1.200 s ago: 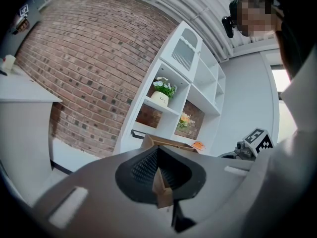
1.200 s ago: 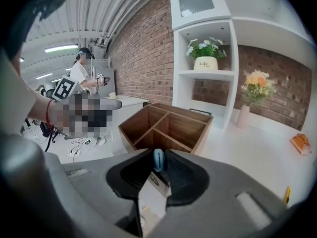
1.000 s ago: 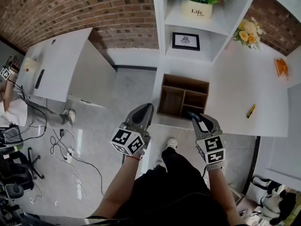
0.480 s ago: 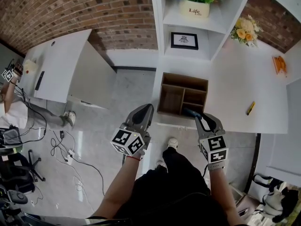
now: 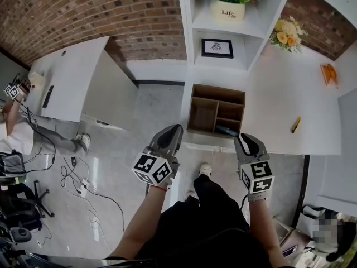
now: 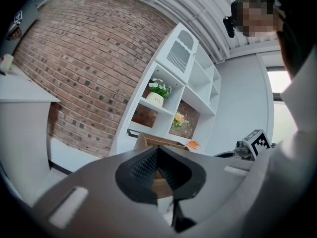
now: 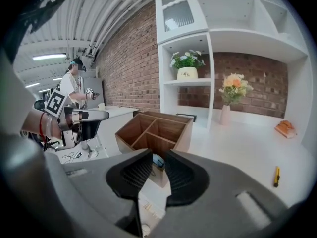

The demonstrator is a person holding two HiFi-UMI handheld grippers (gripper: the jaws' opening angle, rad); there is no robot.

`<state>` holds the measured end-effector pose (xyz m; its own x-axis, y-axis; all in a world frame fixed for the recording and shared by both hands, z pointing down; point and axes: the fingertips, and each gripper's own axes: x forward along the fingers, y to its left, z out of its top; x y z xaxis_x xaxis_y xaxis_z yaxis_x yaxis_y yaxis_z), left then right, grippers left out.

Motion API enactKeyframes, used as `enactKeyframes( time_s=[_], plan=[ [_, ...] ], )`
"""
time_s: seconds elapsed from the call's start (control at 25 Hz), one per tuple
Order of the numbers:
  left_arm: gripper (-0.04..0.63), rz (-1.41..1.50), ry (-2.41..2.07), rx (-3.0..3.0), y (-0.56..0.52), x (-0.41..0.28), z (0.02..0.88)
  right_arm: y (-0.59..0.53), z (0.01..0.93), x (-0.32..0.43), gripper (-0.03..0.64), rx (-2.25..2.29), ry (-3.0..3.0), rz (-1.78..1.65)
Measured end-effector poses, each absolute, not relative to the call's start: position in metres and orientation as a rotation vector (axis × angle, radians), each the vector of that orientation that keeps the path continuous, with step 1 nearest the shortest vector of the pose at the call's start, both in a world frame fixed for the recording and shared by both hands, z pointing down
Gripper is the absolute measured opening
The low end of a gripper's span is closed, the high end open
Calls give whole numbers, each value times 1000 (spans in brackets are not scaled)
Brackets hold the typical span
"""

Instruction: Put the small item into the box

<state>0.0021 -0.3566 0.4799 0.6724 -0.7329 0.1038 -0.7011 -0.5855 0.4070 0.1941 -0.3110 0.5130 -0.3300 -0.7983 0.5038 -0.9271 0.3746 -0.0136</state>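
Item (image 5: pixel 226 130), small and dark, lies inside wooden box (image 5: pixel 217 90).

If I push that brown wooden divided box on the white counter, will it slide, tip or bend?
The brown wooden divided box looks rigid, with solid walls and partitions, so it probably won't flex. It is low and wide, so it should slide rather than tip. It sits near the edge of the white counter, so a push toward you might drop it.

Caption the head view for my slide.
Left gripper and right gripper hover before the wooden box, small item inside.
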Motion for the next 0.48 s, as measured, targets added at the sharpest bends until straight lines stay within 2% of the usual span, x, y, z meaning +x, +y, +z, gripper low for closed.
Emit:
enactKeyframes(
  time_s=[0.2,0.4,0.48],
  plan=[
    [2,-96,-1109,2495,-352,3,474,-308,505,197,69,1535,-2240,405],
    [2,-85,-1102,2526,-346,6,469,-302,494,199,4,1596,-2264,387],
    [2,-83,-1099,2534,-343,6,468,-298,492,200,3,1614,-2280,380]
  ],
)
